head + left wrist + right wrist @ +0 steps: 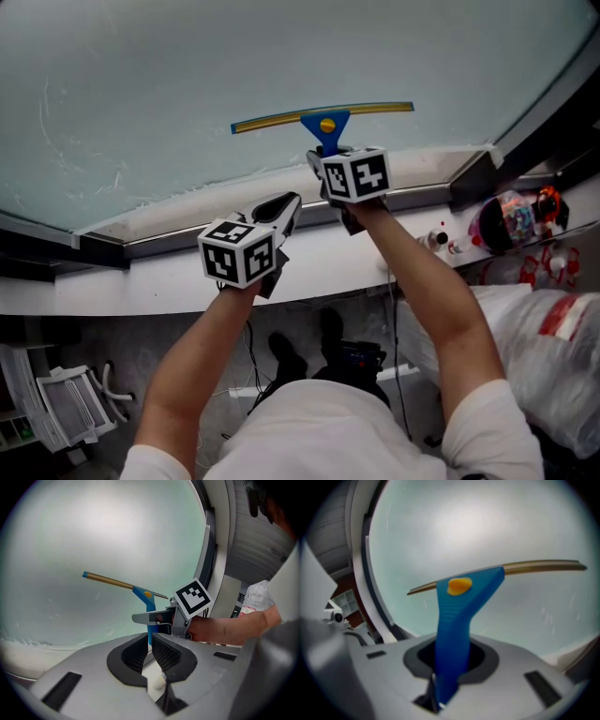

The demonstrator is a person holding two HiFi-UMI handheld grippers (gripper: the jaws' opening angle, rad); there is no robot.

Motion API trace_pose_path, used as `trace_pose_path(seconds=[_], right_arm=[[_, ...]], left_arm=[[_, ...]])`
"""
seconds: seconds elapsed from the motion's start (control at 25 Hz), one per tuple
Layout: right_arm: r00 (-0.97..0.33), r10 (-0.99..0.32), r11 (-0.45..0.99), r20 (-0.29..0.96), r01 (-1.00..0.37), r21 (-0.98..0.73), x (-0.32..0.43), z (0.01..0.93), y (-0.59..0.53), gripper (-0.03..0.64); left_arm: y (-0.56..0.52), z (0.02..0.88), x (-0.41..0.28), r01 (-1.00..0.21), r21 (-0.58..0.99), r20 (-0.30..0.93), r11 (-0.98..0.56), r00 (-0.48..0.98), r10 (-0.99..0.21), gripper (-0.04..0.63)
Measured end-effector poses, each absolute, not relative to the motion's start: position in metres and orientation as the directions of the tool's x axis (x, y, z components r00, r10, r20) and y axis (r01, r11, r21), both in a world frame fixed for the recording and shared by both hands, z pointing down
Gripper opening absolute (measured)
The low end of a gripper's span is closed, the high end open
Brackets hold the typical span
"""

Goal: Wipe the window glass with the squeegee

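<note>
Pale window glass [187, 84] fills the background above a white sill [169, 217]. Wiping looks under way: the squeegee [325, 120], with a blue handle, yellow button and brass-coloured blade, sits low on the pane. The next move probably needs a steady, pressed drag. The right gripper [328, 157] jaws clamp the handle, while the left gripper [284, 208] jaws are closed, empty.

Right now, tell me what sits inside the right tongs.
The squeegee's blue handle stands clamped between the right tongs. Its yellow button and blade show above them, in front of the glass. The handle's lower end is covered by the tongs.
</note>
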State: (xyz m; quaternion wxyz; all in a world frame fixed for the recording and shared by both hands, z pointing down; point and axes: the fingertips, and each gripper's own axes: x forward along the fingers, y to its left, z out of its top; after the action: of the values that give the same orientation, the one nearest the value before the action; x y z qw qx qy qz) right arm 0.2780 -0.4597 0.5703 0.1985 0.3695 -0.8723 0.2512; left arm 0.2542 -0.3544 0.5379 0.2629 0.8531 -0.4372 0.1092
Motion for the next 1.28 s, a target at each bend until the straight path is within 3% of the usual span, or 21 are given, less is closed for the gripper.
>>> trace_pose_path(seconds=[1.28], right_arm=[[-0.643,-0.531,0.588,0.552,-0.749,-0.307,0.28,0.601,-0.458,0.092]], left_arm=[[-0.35,0.566,0.265,-0.798,0.383,0.446,-0.466,0.601,-0.663,0.048]])
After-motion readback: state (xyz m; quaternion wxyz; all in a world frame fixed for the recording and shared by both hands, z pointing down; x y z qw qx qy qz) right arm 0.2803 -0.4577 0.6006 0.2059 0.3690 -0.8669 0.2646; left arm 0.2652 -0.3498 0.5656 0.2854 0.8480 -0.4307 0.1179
